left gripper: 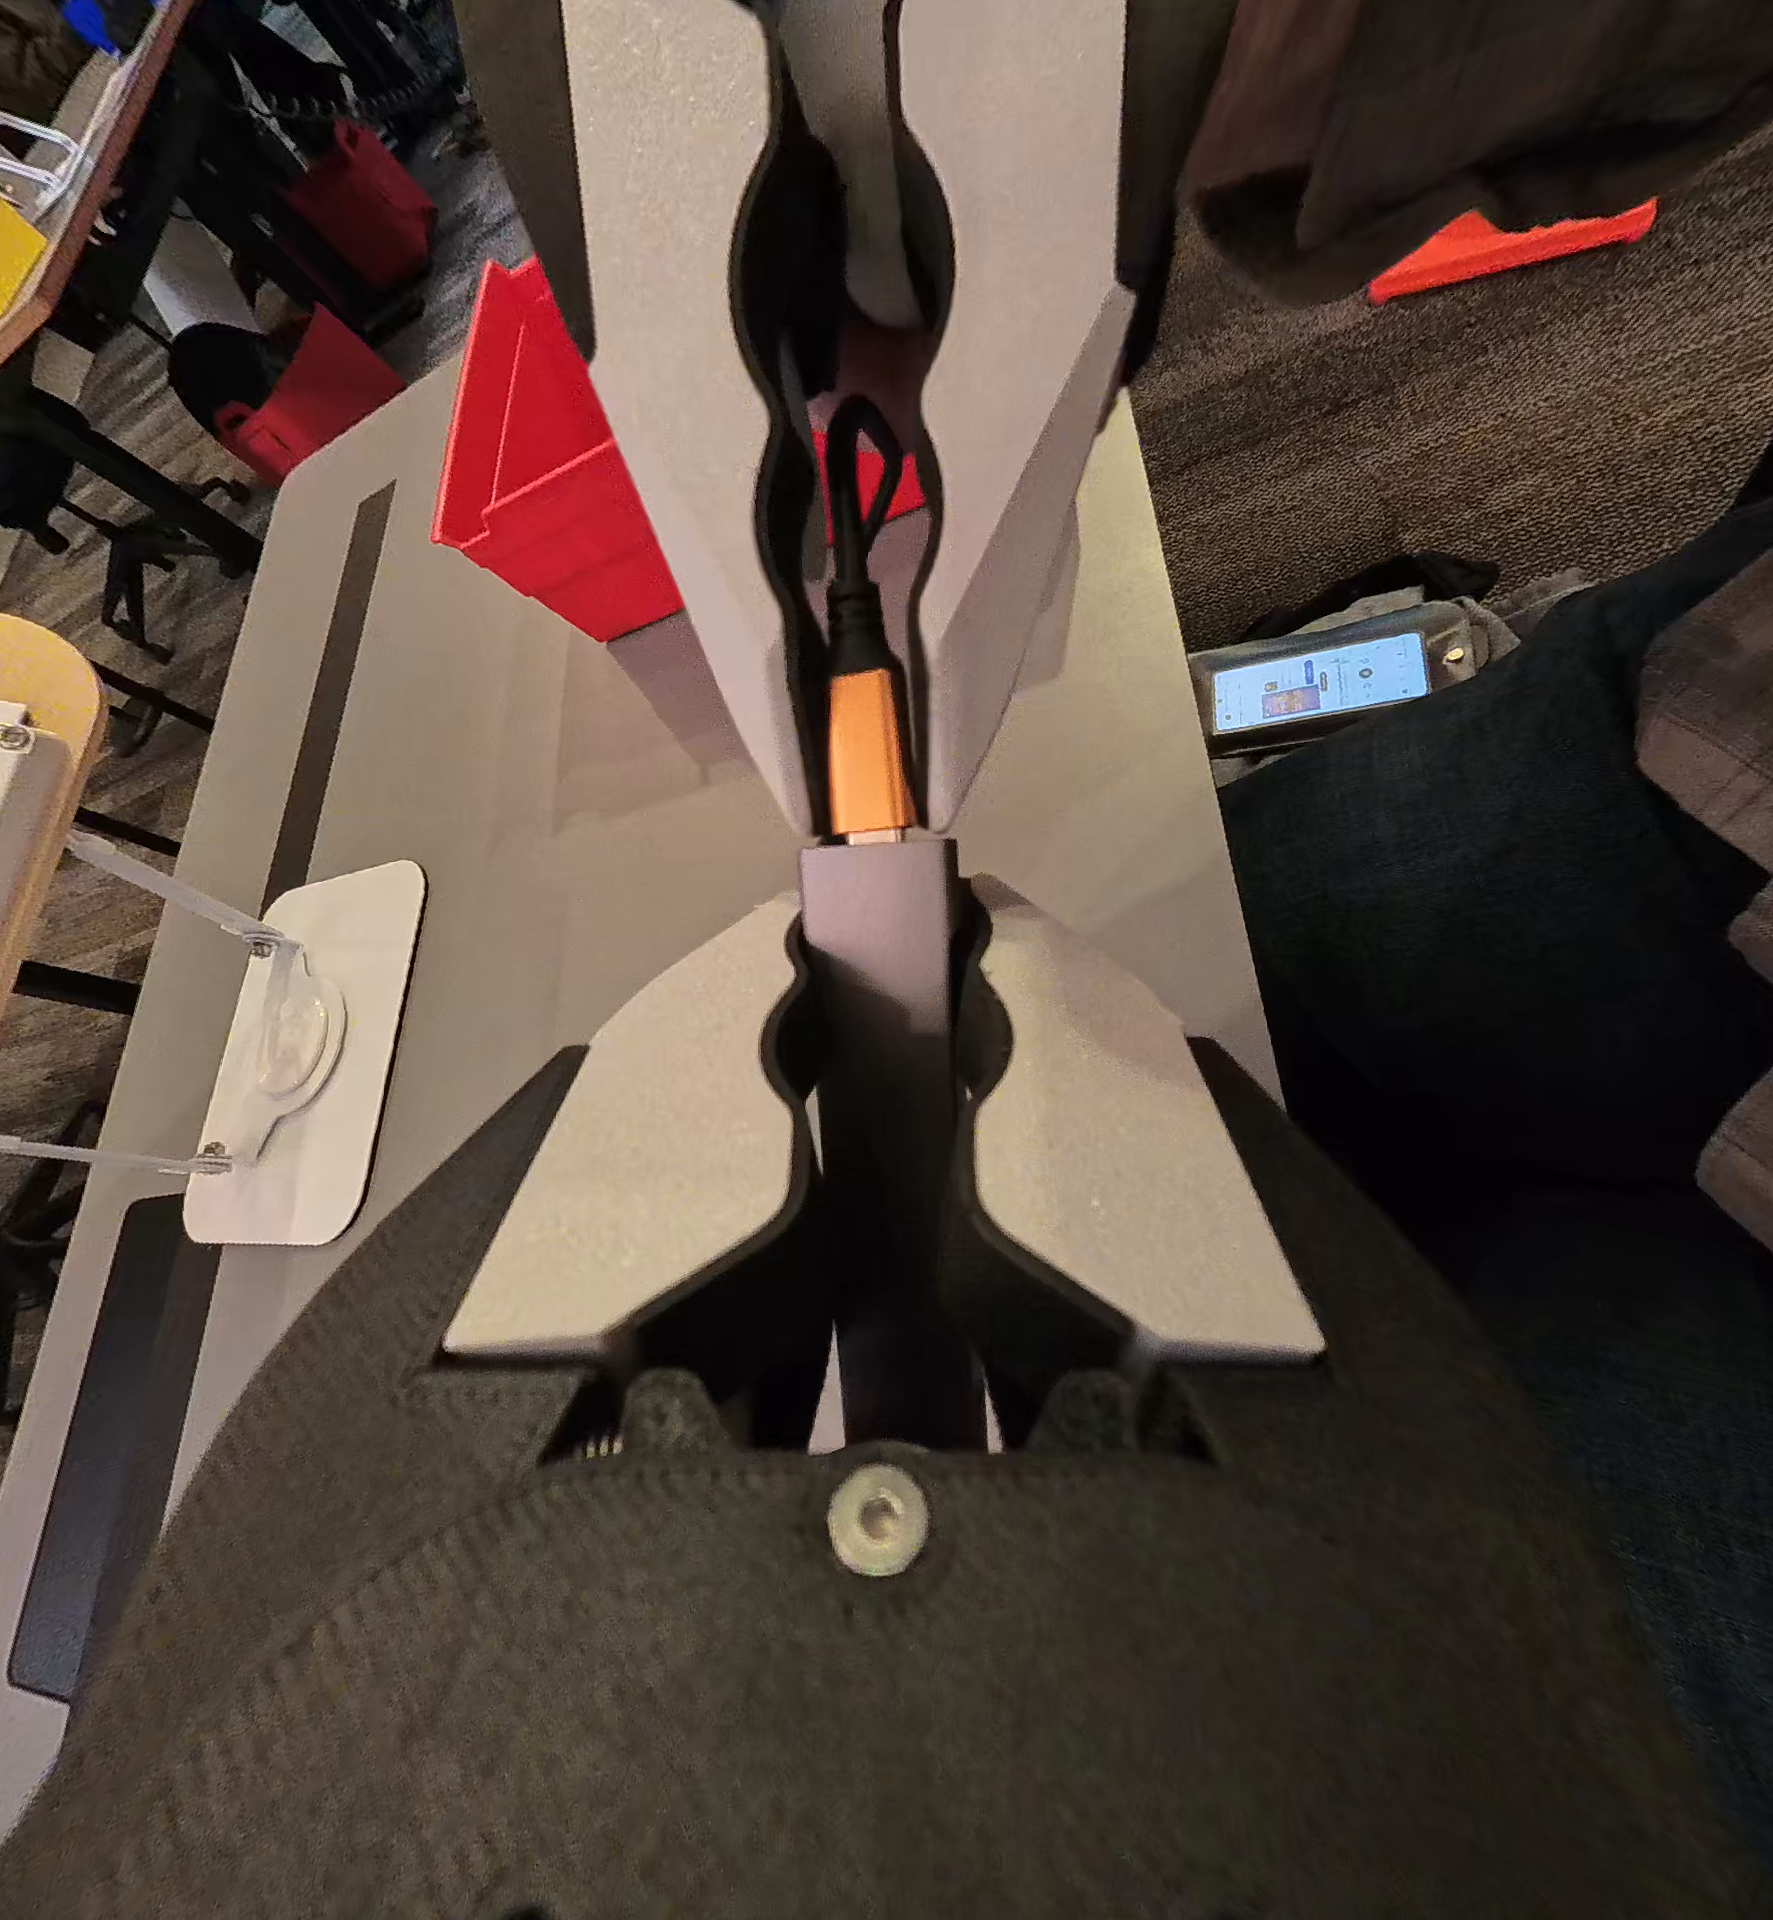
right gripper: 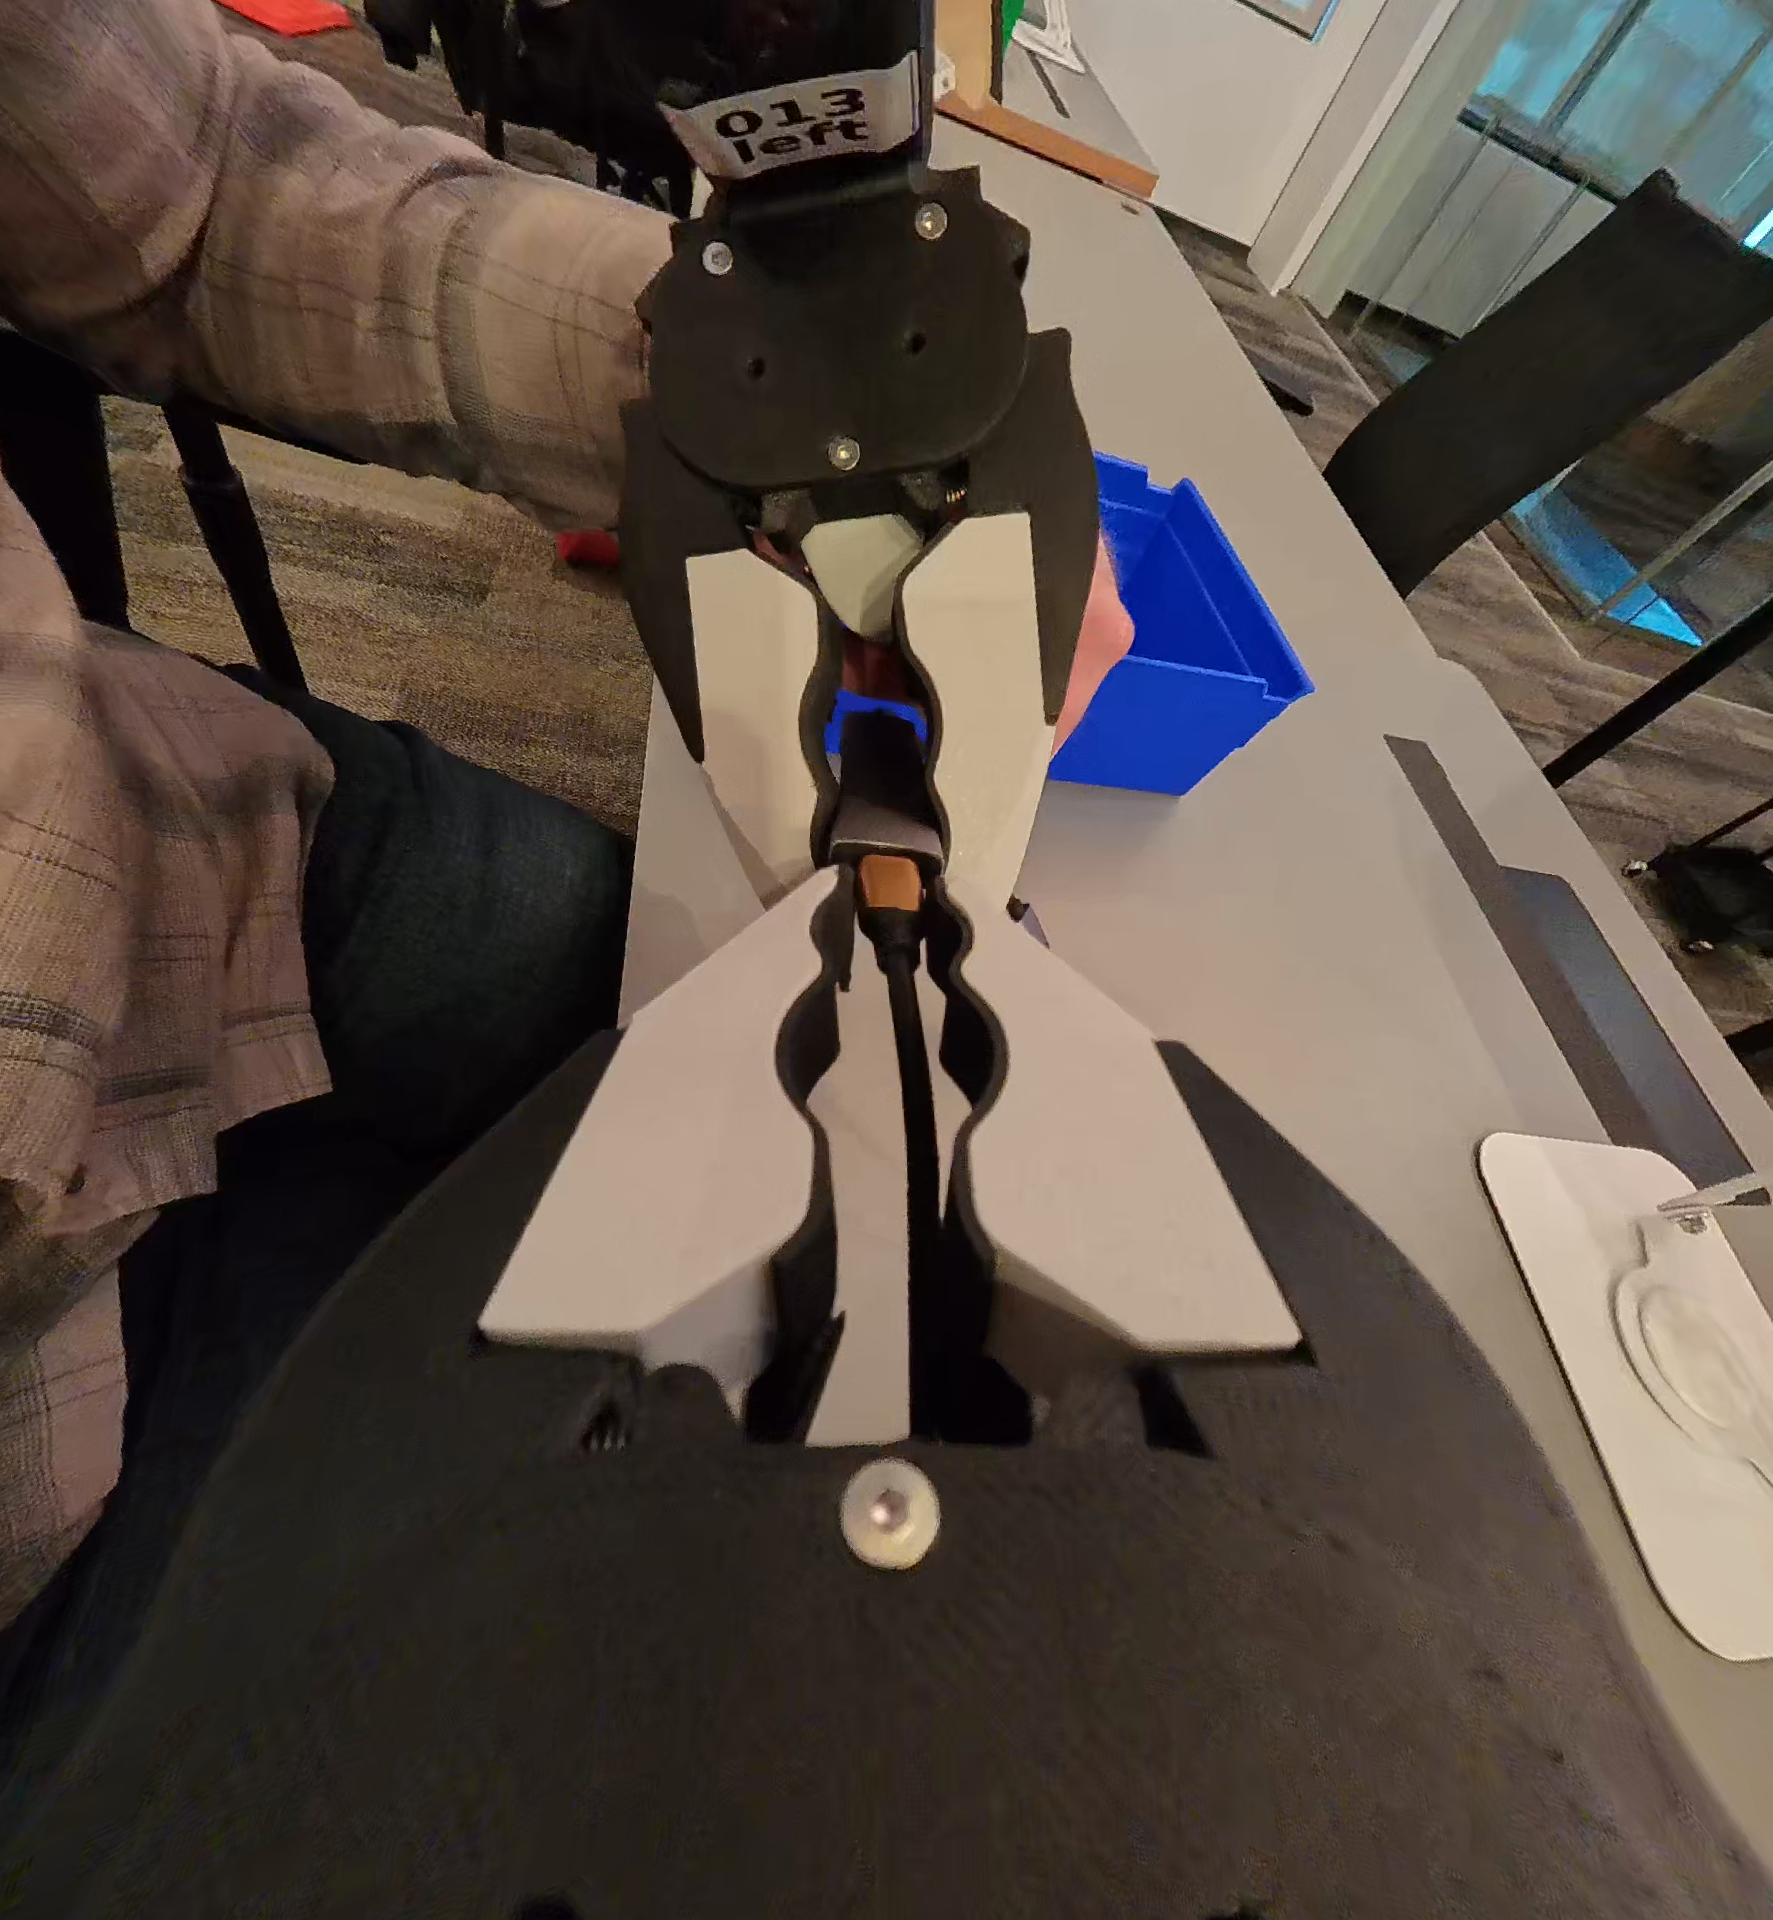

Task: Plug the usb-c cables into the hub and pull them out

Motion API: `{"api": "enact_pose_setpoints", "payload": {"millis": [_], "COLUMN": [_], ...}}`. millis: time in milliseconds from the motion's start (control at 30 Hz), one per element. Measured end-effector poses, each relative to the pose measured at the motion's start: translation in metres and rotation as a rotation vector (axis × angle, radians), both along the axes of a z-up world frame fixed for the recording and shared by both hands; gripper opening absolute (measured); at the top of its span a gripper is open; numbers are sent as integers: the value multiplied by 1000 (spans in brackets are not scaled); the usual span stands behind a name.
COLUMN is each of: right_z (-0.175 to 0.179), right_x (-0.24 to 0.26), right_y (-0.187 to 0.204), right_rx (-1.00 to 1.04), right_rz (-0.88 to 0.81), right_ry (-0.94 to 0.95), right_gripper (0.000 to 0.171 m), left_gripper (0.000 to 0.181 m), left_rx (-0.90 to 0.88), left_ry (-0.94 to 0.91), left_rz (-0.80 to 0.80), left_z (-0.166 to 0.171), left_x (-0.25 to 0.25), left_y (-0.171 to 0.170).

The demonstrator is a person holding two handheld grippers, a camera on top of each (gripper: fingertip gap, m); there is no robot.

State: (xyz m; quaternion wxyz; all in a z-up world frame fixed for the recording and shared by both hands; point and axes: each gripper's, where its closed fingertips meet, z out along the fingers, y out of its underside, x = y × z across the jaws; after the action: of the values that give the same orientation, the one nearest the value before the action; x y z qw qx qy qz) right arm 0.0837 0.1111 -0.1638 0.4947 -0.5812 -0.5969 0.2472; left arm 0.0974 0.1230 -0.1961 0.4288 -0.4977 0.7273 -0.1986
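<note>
Hand-held grippers (left gripper: 879, 894) (right gripper: 887, 904) tip-to-tip, clamped.

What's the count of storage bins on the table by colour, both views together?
Red bin: 1
Blue bin: 1
Total: 2 bins, both on the grey table, each past the far hand-held gripper in its view.

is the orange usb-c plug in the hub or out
In, or nearly. The orange plug, held by the right gripper, meets the end of the hub with only a metal sliver showing; full seating: cannot tell.
</note>
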Motion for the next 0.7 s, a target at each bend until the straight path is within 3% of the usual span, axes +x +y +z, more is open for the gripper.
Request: {"api": "enact_pose_setpoints", "payload": {"millis": [333,567,700], "right_z": [-1,-1,0], "right_x": [1,2,5], "right_y": [-1,4,-2], "right_rx": [25,132,49], "right_rz": [-12,-124,-72], "right_ry": [-43,-113,-70], "right_gripper": [10,9,9], "left_gripper": [21,21,21], "left_rx": [-11,-55,-65], "left_ry": [0,-24,-30], "left_rz": [-2,39,9], "left_z": [-2,-4,-3], "left_x": [1,2,5], "left_y": [-1,5,-2]}}
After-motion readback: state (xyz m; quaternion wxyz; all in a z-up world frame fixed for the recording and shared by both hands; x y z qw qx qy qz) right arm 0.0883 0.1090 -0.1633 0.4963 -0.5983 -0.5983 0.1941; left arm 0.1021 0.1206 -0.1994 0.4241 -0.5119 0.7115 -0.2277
